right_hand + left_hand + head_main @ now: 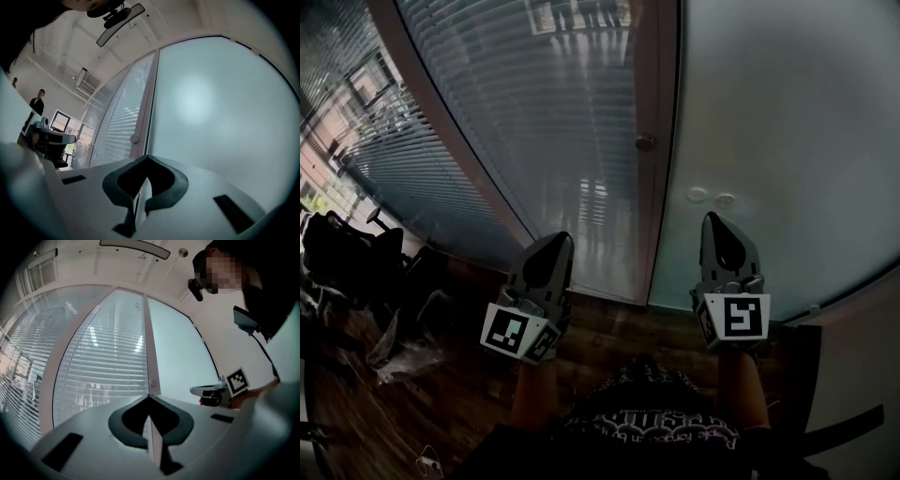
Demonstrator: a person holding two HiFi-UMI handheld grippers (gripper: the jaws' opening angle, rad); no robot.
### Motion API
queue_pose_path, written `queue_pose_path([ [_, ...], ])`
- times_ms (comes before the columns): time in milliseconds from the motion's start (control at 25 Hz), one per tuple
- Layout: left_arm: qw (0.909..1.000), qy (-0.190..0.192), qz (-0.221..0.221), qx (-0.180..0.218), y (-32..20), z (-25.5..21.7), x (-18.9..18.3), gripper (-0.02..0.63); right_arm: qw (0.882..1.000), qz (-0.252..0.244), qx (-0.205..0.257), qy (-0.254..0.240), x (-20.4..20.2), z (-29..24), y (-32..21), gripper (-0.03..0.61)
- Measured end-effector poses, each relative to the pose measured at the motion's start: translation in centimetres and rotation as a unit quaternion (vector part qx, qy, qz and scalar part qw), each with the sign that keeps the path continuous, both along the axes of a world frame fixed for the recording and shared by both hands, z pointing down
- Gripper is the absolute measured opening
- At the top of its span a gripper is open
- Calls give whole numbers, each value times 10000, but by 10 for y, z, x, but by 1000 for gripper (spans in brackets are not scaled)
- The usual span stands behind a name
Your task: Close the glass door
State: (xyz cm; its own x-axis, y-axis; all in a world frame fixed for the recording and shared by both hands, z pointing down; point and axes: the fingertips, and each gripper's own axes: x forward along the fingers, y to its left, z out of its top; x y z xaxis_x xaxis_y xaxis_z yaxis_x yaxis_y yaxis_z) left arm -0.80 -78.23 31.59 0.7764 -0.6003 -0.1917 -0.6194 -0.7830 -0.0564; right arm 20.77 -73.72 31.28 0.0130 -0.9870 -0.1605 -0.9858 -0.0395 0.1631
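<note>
The glass door point(581, 122), its pane filled with slatted blinds, takes up most of what is in front of the person. Its handle-side edge lies against the frosted panel point(787, 141), which runs off to the right of the door. I see no gap at that seam, so the door looks shut or all but shut. Whether the latch has caught, I cannot tell.

Dark wooden floor point(609, 323) lies at the foot of the door, and an office chair point(347, 258) stands well off to its left.

The left gripper point(555, 242) is held low in front of the door's pane, and the right gripper point(715, 221) is just past the door's edge, in front of the frosted panel. Both point towards the door and touch nothing. Each has its jaws pressed together with nothing between them.

The round knob point(645, 142) sits on the door's right stile, above and between the two grippers.

I'd judge the closing to be at its end. If the door has not latched, the next move is a firm push with a clenched tip on the stile near the knob, square to the door so that it doesn't slip onto the glass.
</note>
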Motion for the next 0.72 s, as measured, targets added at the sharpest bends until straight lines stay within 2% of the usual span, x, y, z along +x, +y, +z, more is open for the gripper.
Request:
queue_pose_path([
  [360, 9999, -92, -52, -19, -4, 1, 2, 2, 9999, -8, 15, -103, 6, 0, -2, 2],
  [520, 10000, 42, -18, -40, -4, 0, 2, 2, 9998, 81, -25, -200, 11, 3, -2, 2],
  [720, 9999, -8, -135, -38, -10, 0, -5, 2, 9999, 15, -4, -115, 9, 2, -5, 3],
])
